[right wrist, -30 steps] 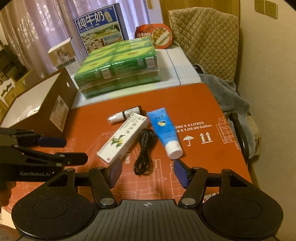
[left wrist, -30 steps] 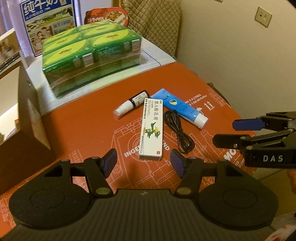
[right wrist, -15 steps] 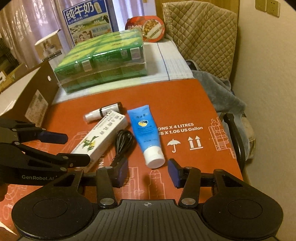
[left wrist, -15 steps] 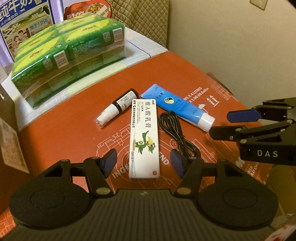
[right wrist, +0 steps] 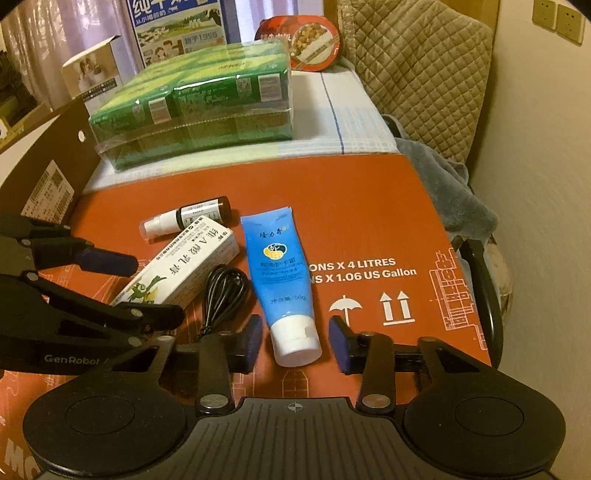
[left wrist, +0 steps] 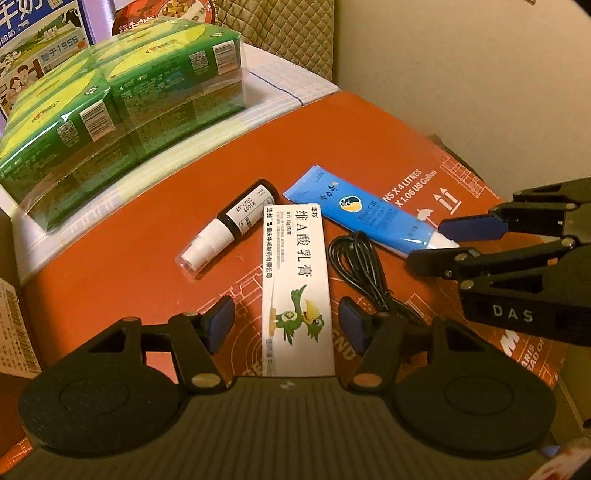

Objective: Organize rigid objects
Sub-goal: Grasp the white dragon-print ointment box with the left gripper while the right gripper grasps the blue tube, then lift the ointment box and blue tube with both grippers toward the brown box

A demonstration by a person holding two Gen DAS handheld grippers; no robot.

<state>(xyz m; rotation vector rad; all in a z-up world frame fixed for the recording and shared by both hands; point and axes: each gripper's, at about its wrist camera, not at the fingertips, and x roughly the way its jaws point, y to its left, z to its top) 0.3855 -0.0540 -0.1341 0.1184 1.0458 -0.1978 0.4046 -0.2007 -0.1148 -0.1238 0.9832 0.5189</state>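
Note:
A white medicine box (left wrist: 295, 273) with a green bird lies on the orange carton (left wrist: 129, 251). My left gripper (left wrist: 286, 325) is open, its fingers on either side of the box's near end. A blue tube (right wrist: 277, 273) with a white cap lies to the right. My right gripper (right wrist: 295, 341) is open, its fingers either side of the cap. A small dark spray bottle (left wrist: 229, 229) and a coiled black cable (left wrist: 358, 269) lie beside the box. The box (right wrist: 181, 266), bottle (right wrist: 184, 218) and cable (right wrist: 221, 291) also show in the right wrist view.
A shrink-wrapped pack of green cartons (left wrist: 110, 107) stands behind on white paper. A brown cardboard box (right wrist: 48, 173) stands at the left. A milk carton box (right wrist: 177, 22) and a red food bowl (right wrist: 303, 40) stand at the back. A quilted chair (right wrist: 417, 62) and a wall are at the right.
Both grippers have moved forward and down. The left one now straddles the white box's near end, and the right one straddles the blue tube's cap. The objects have not moved.

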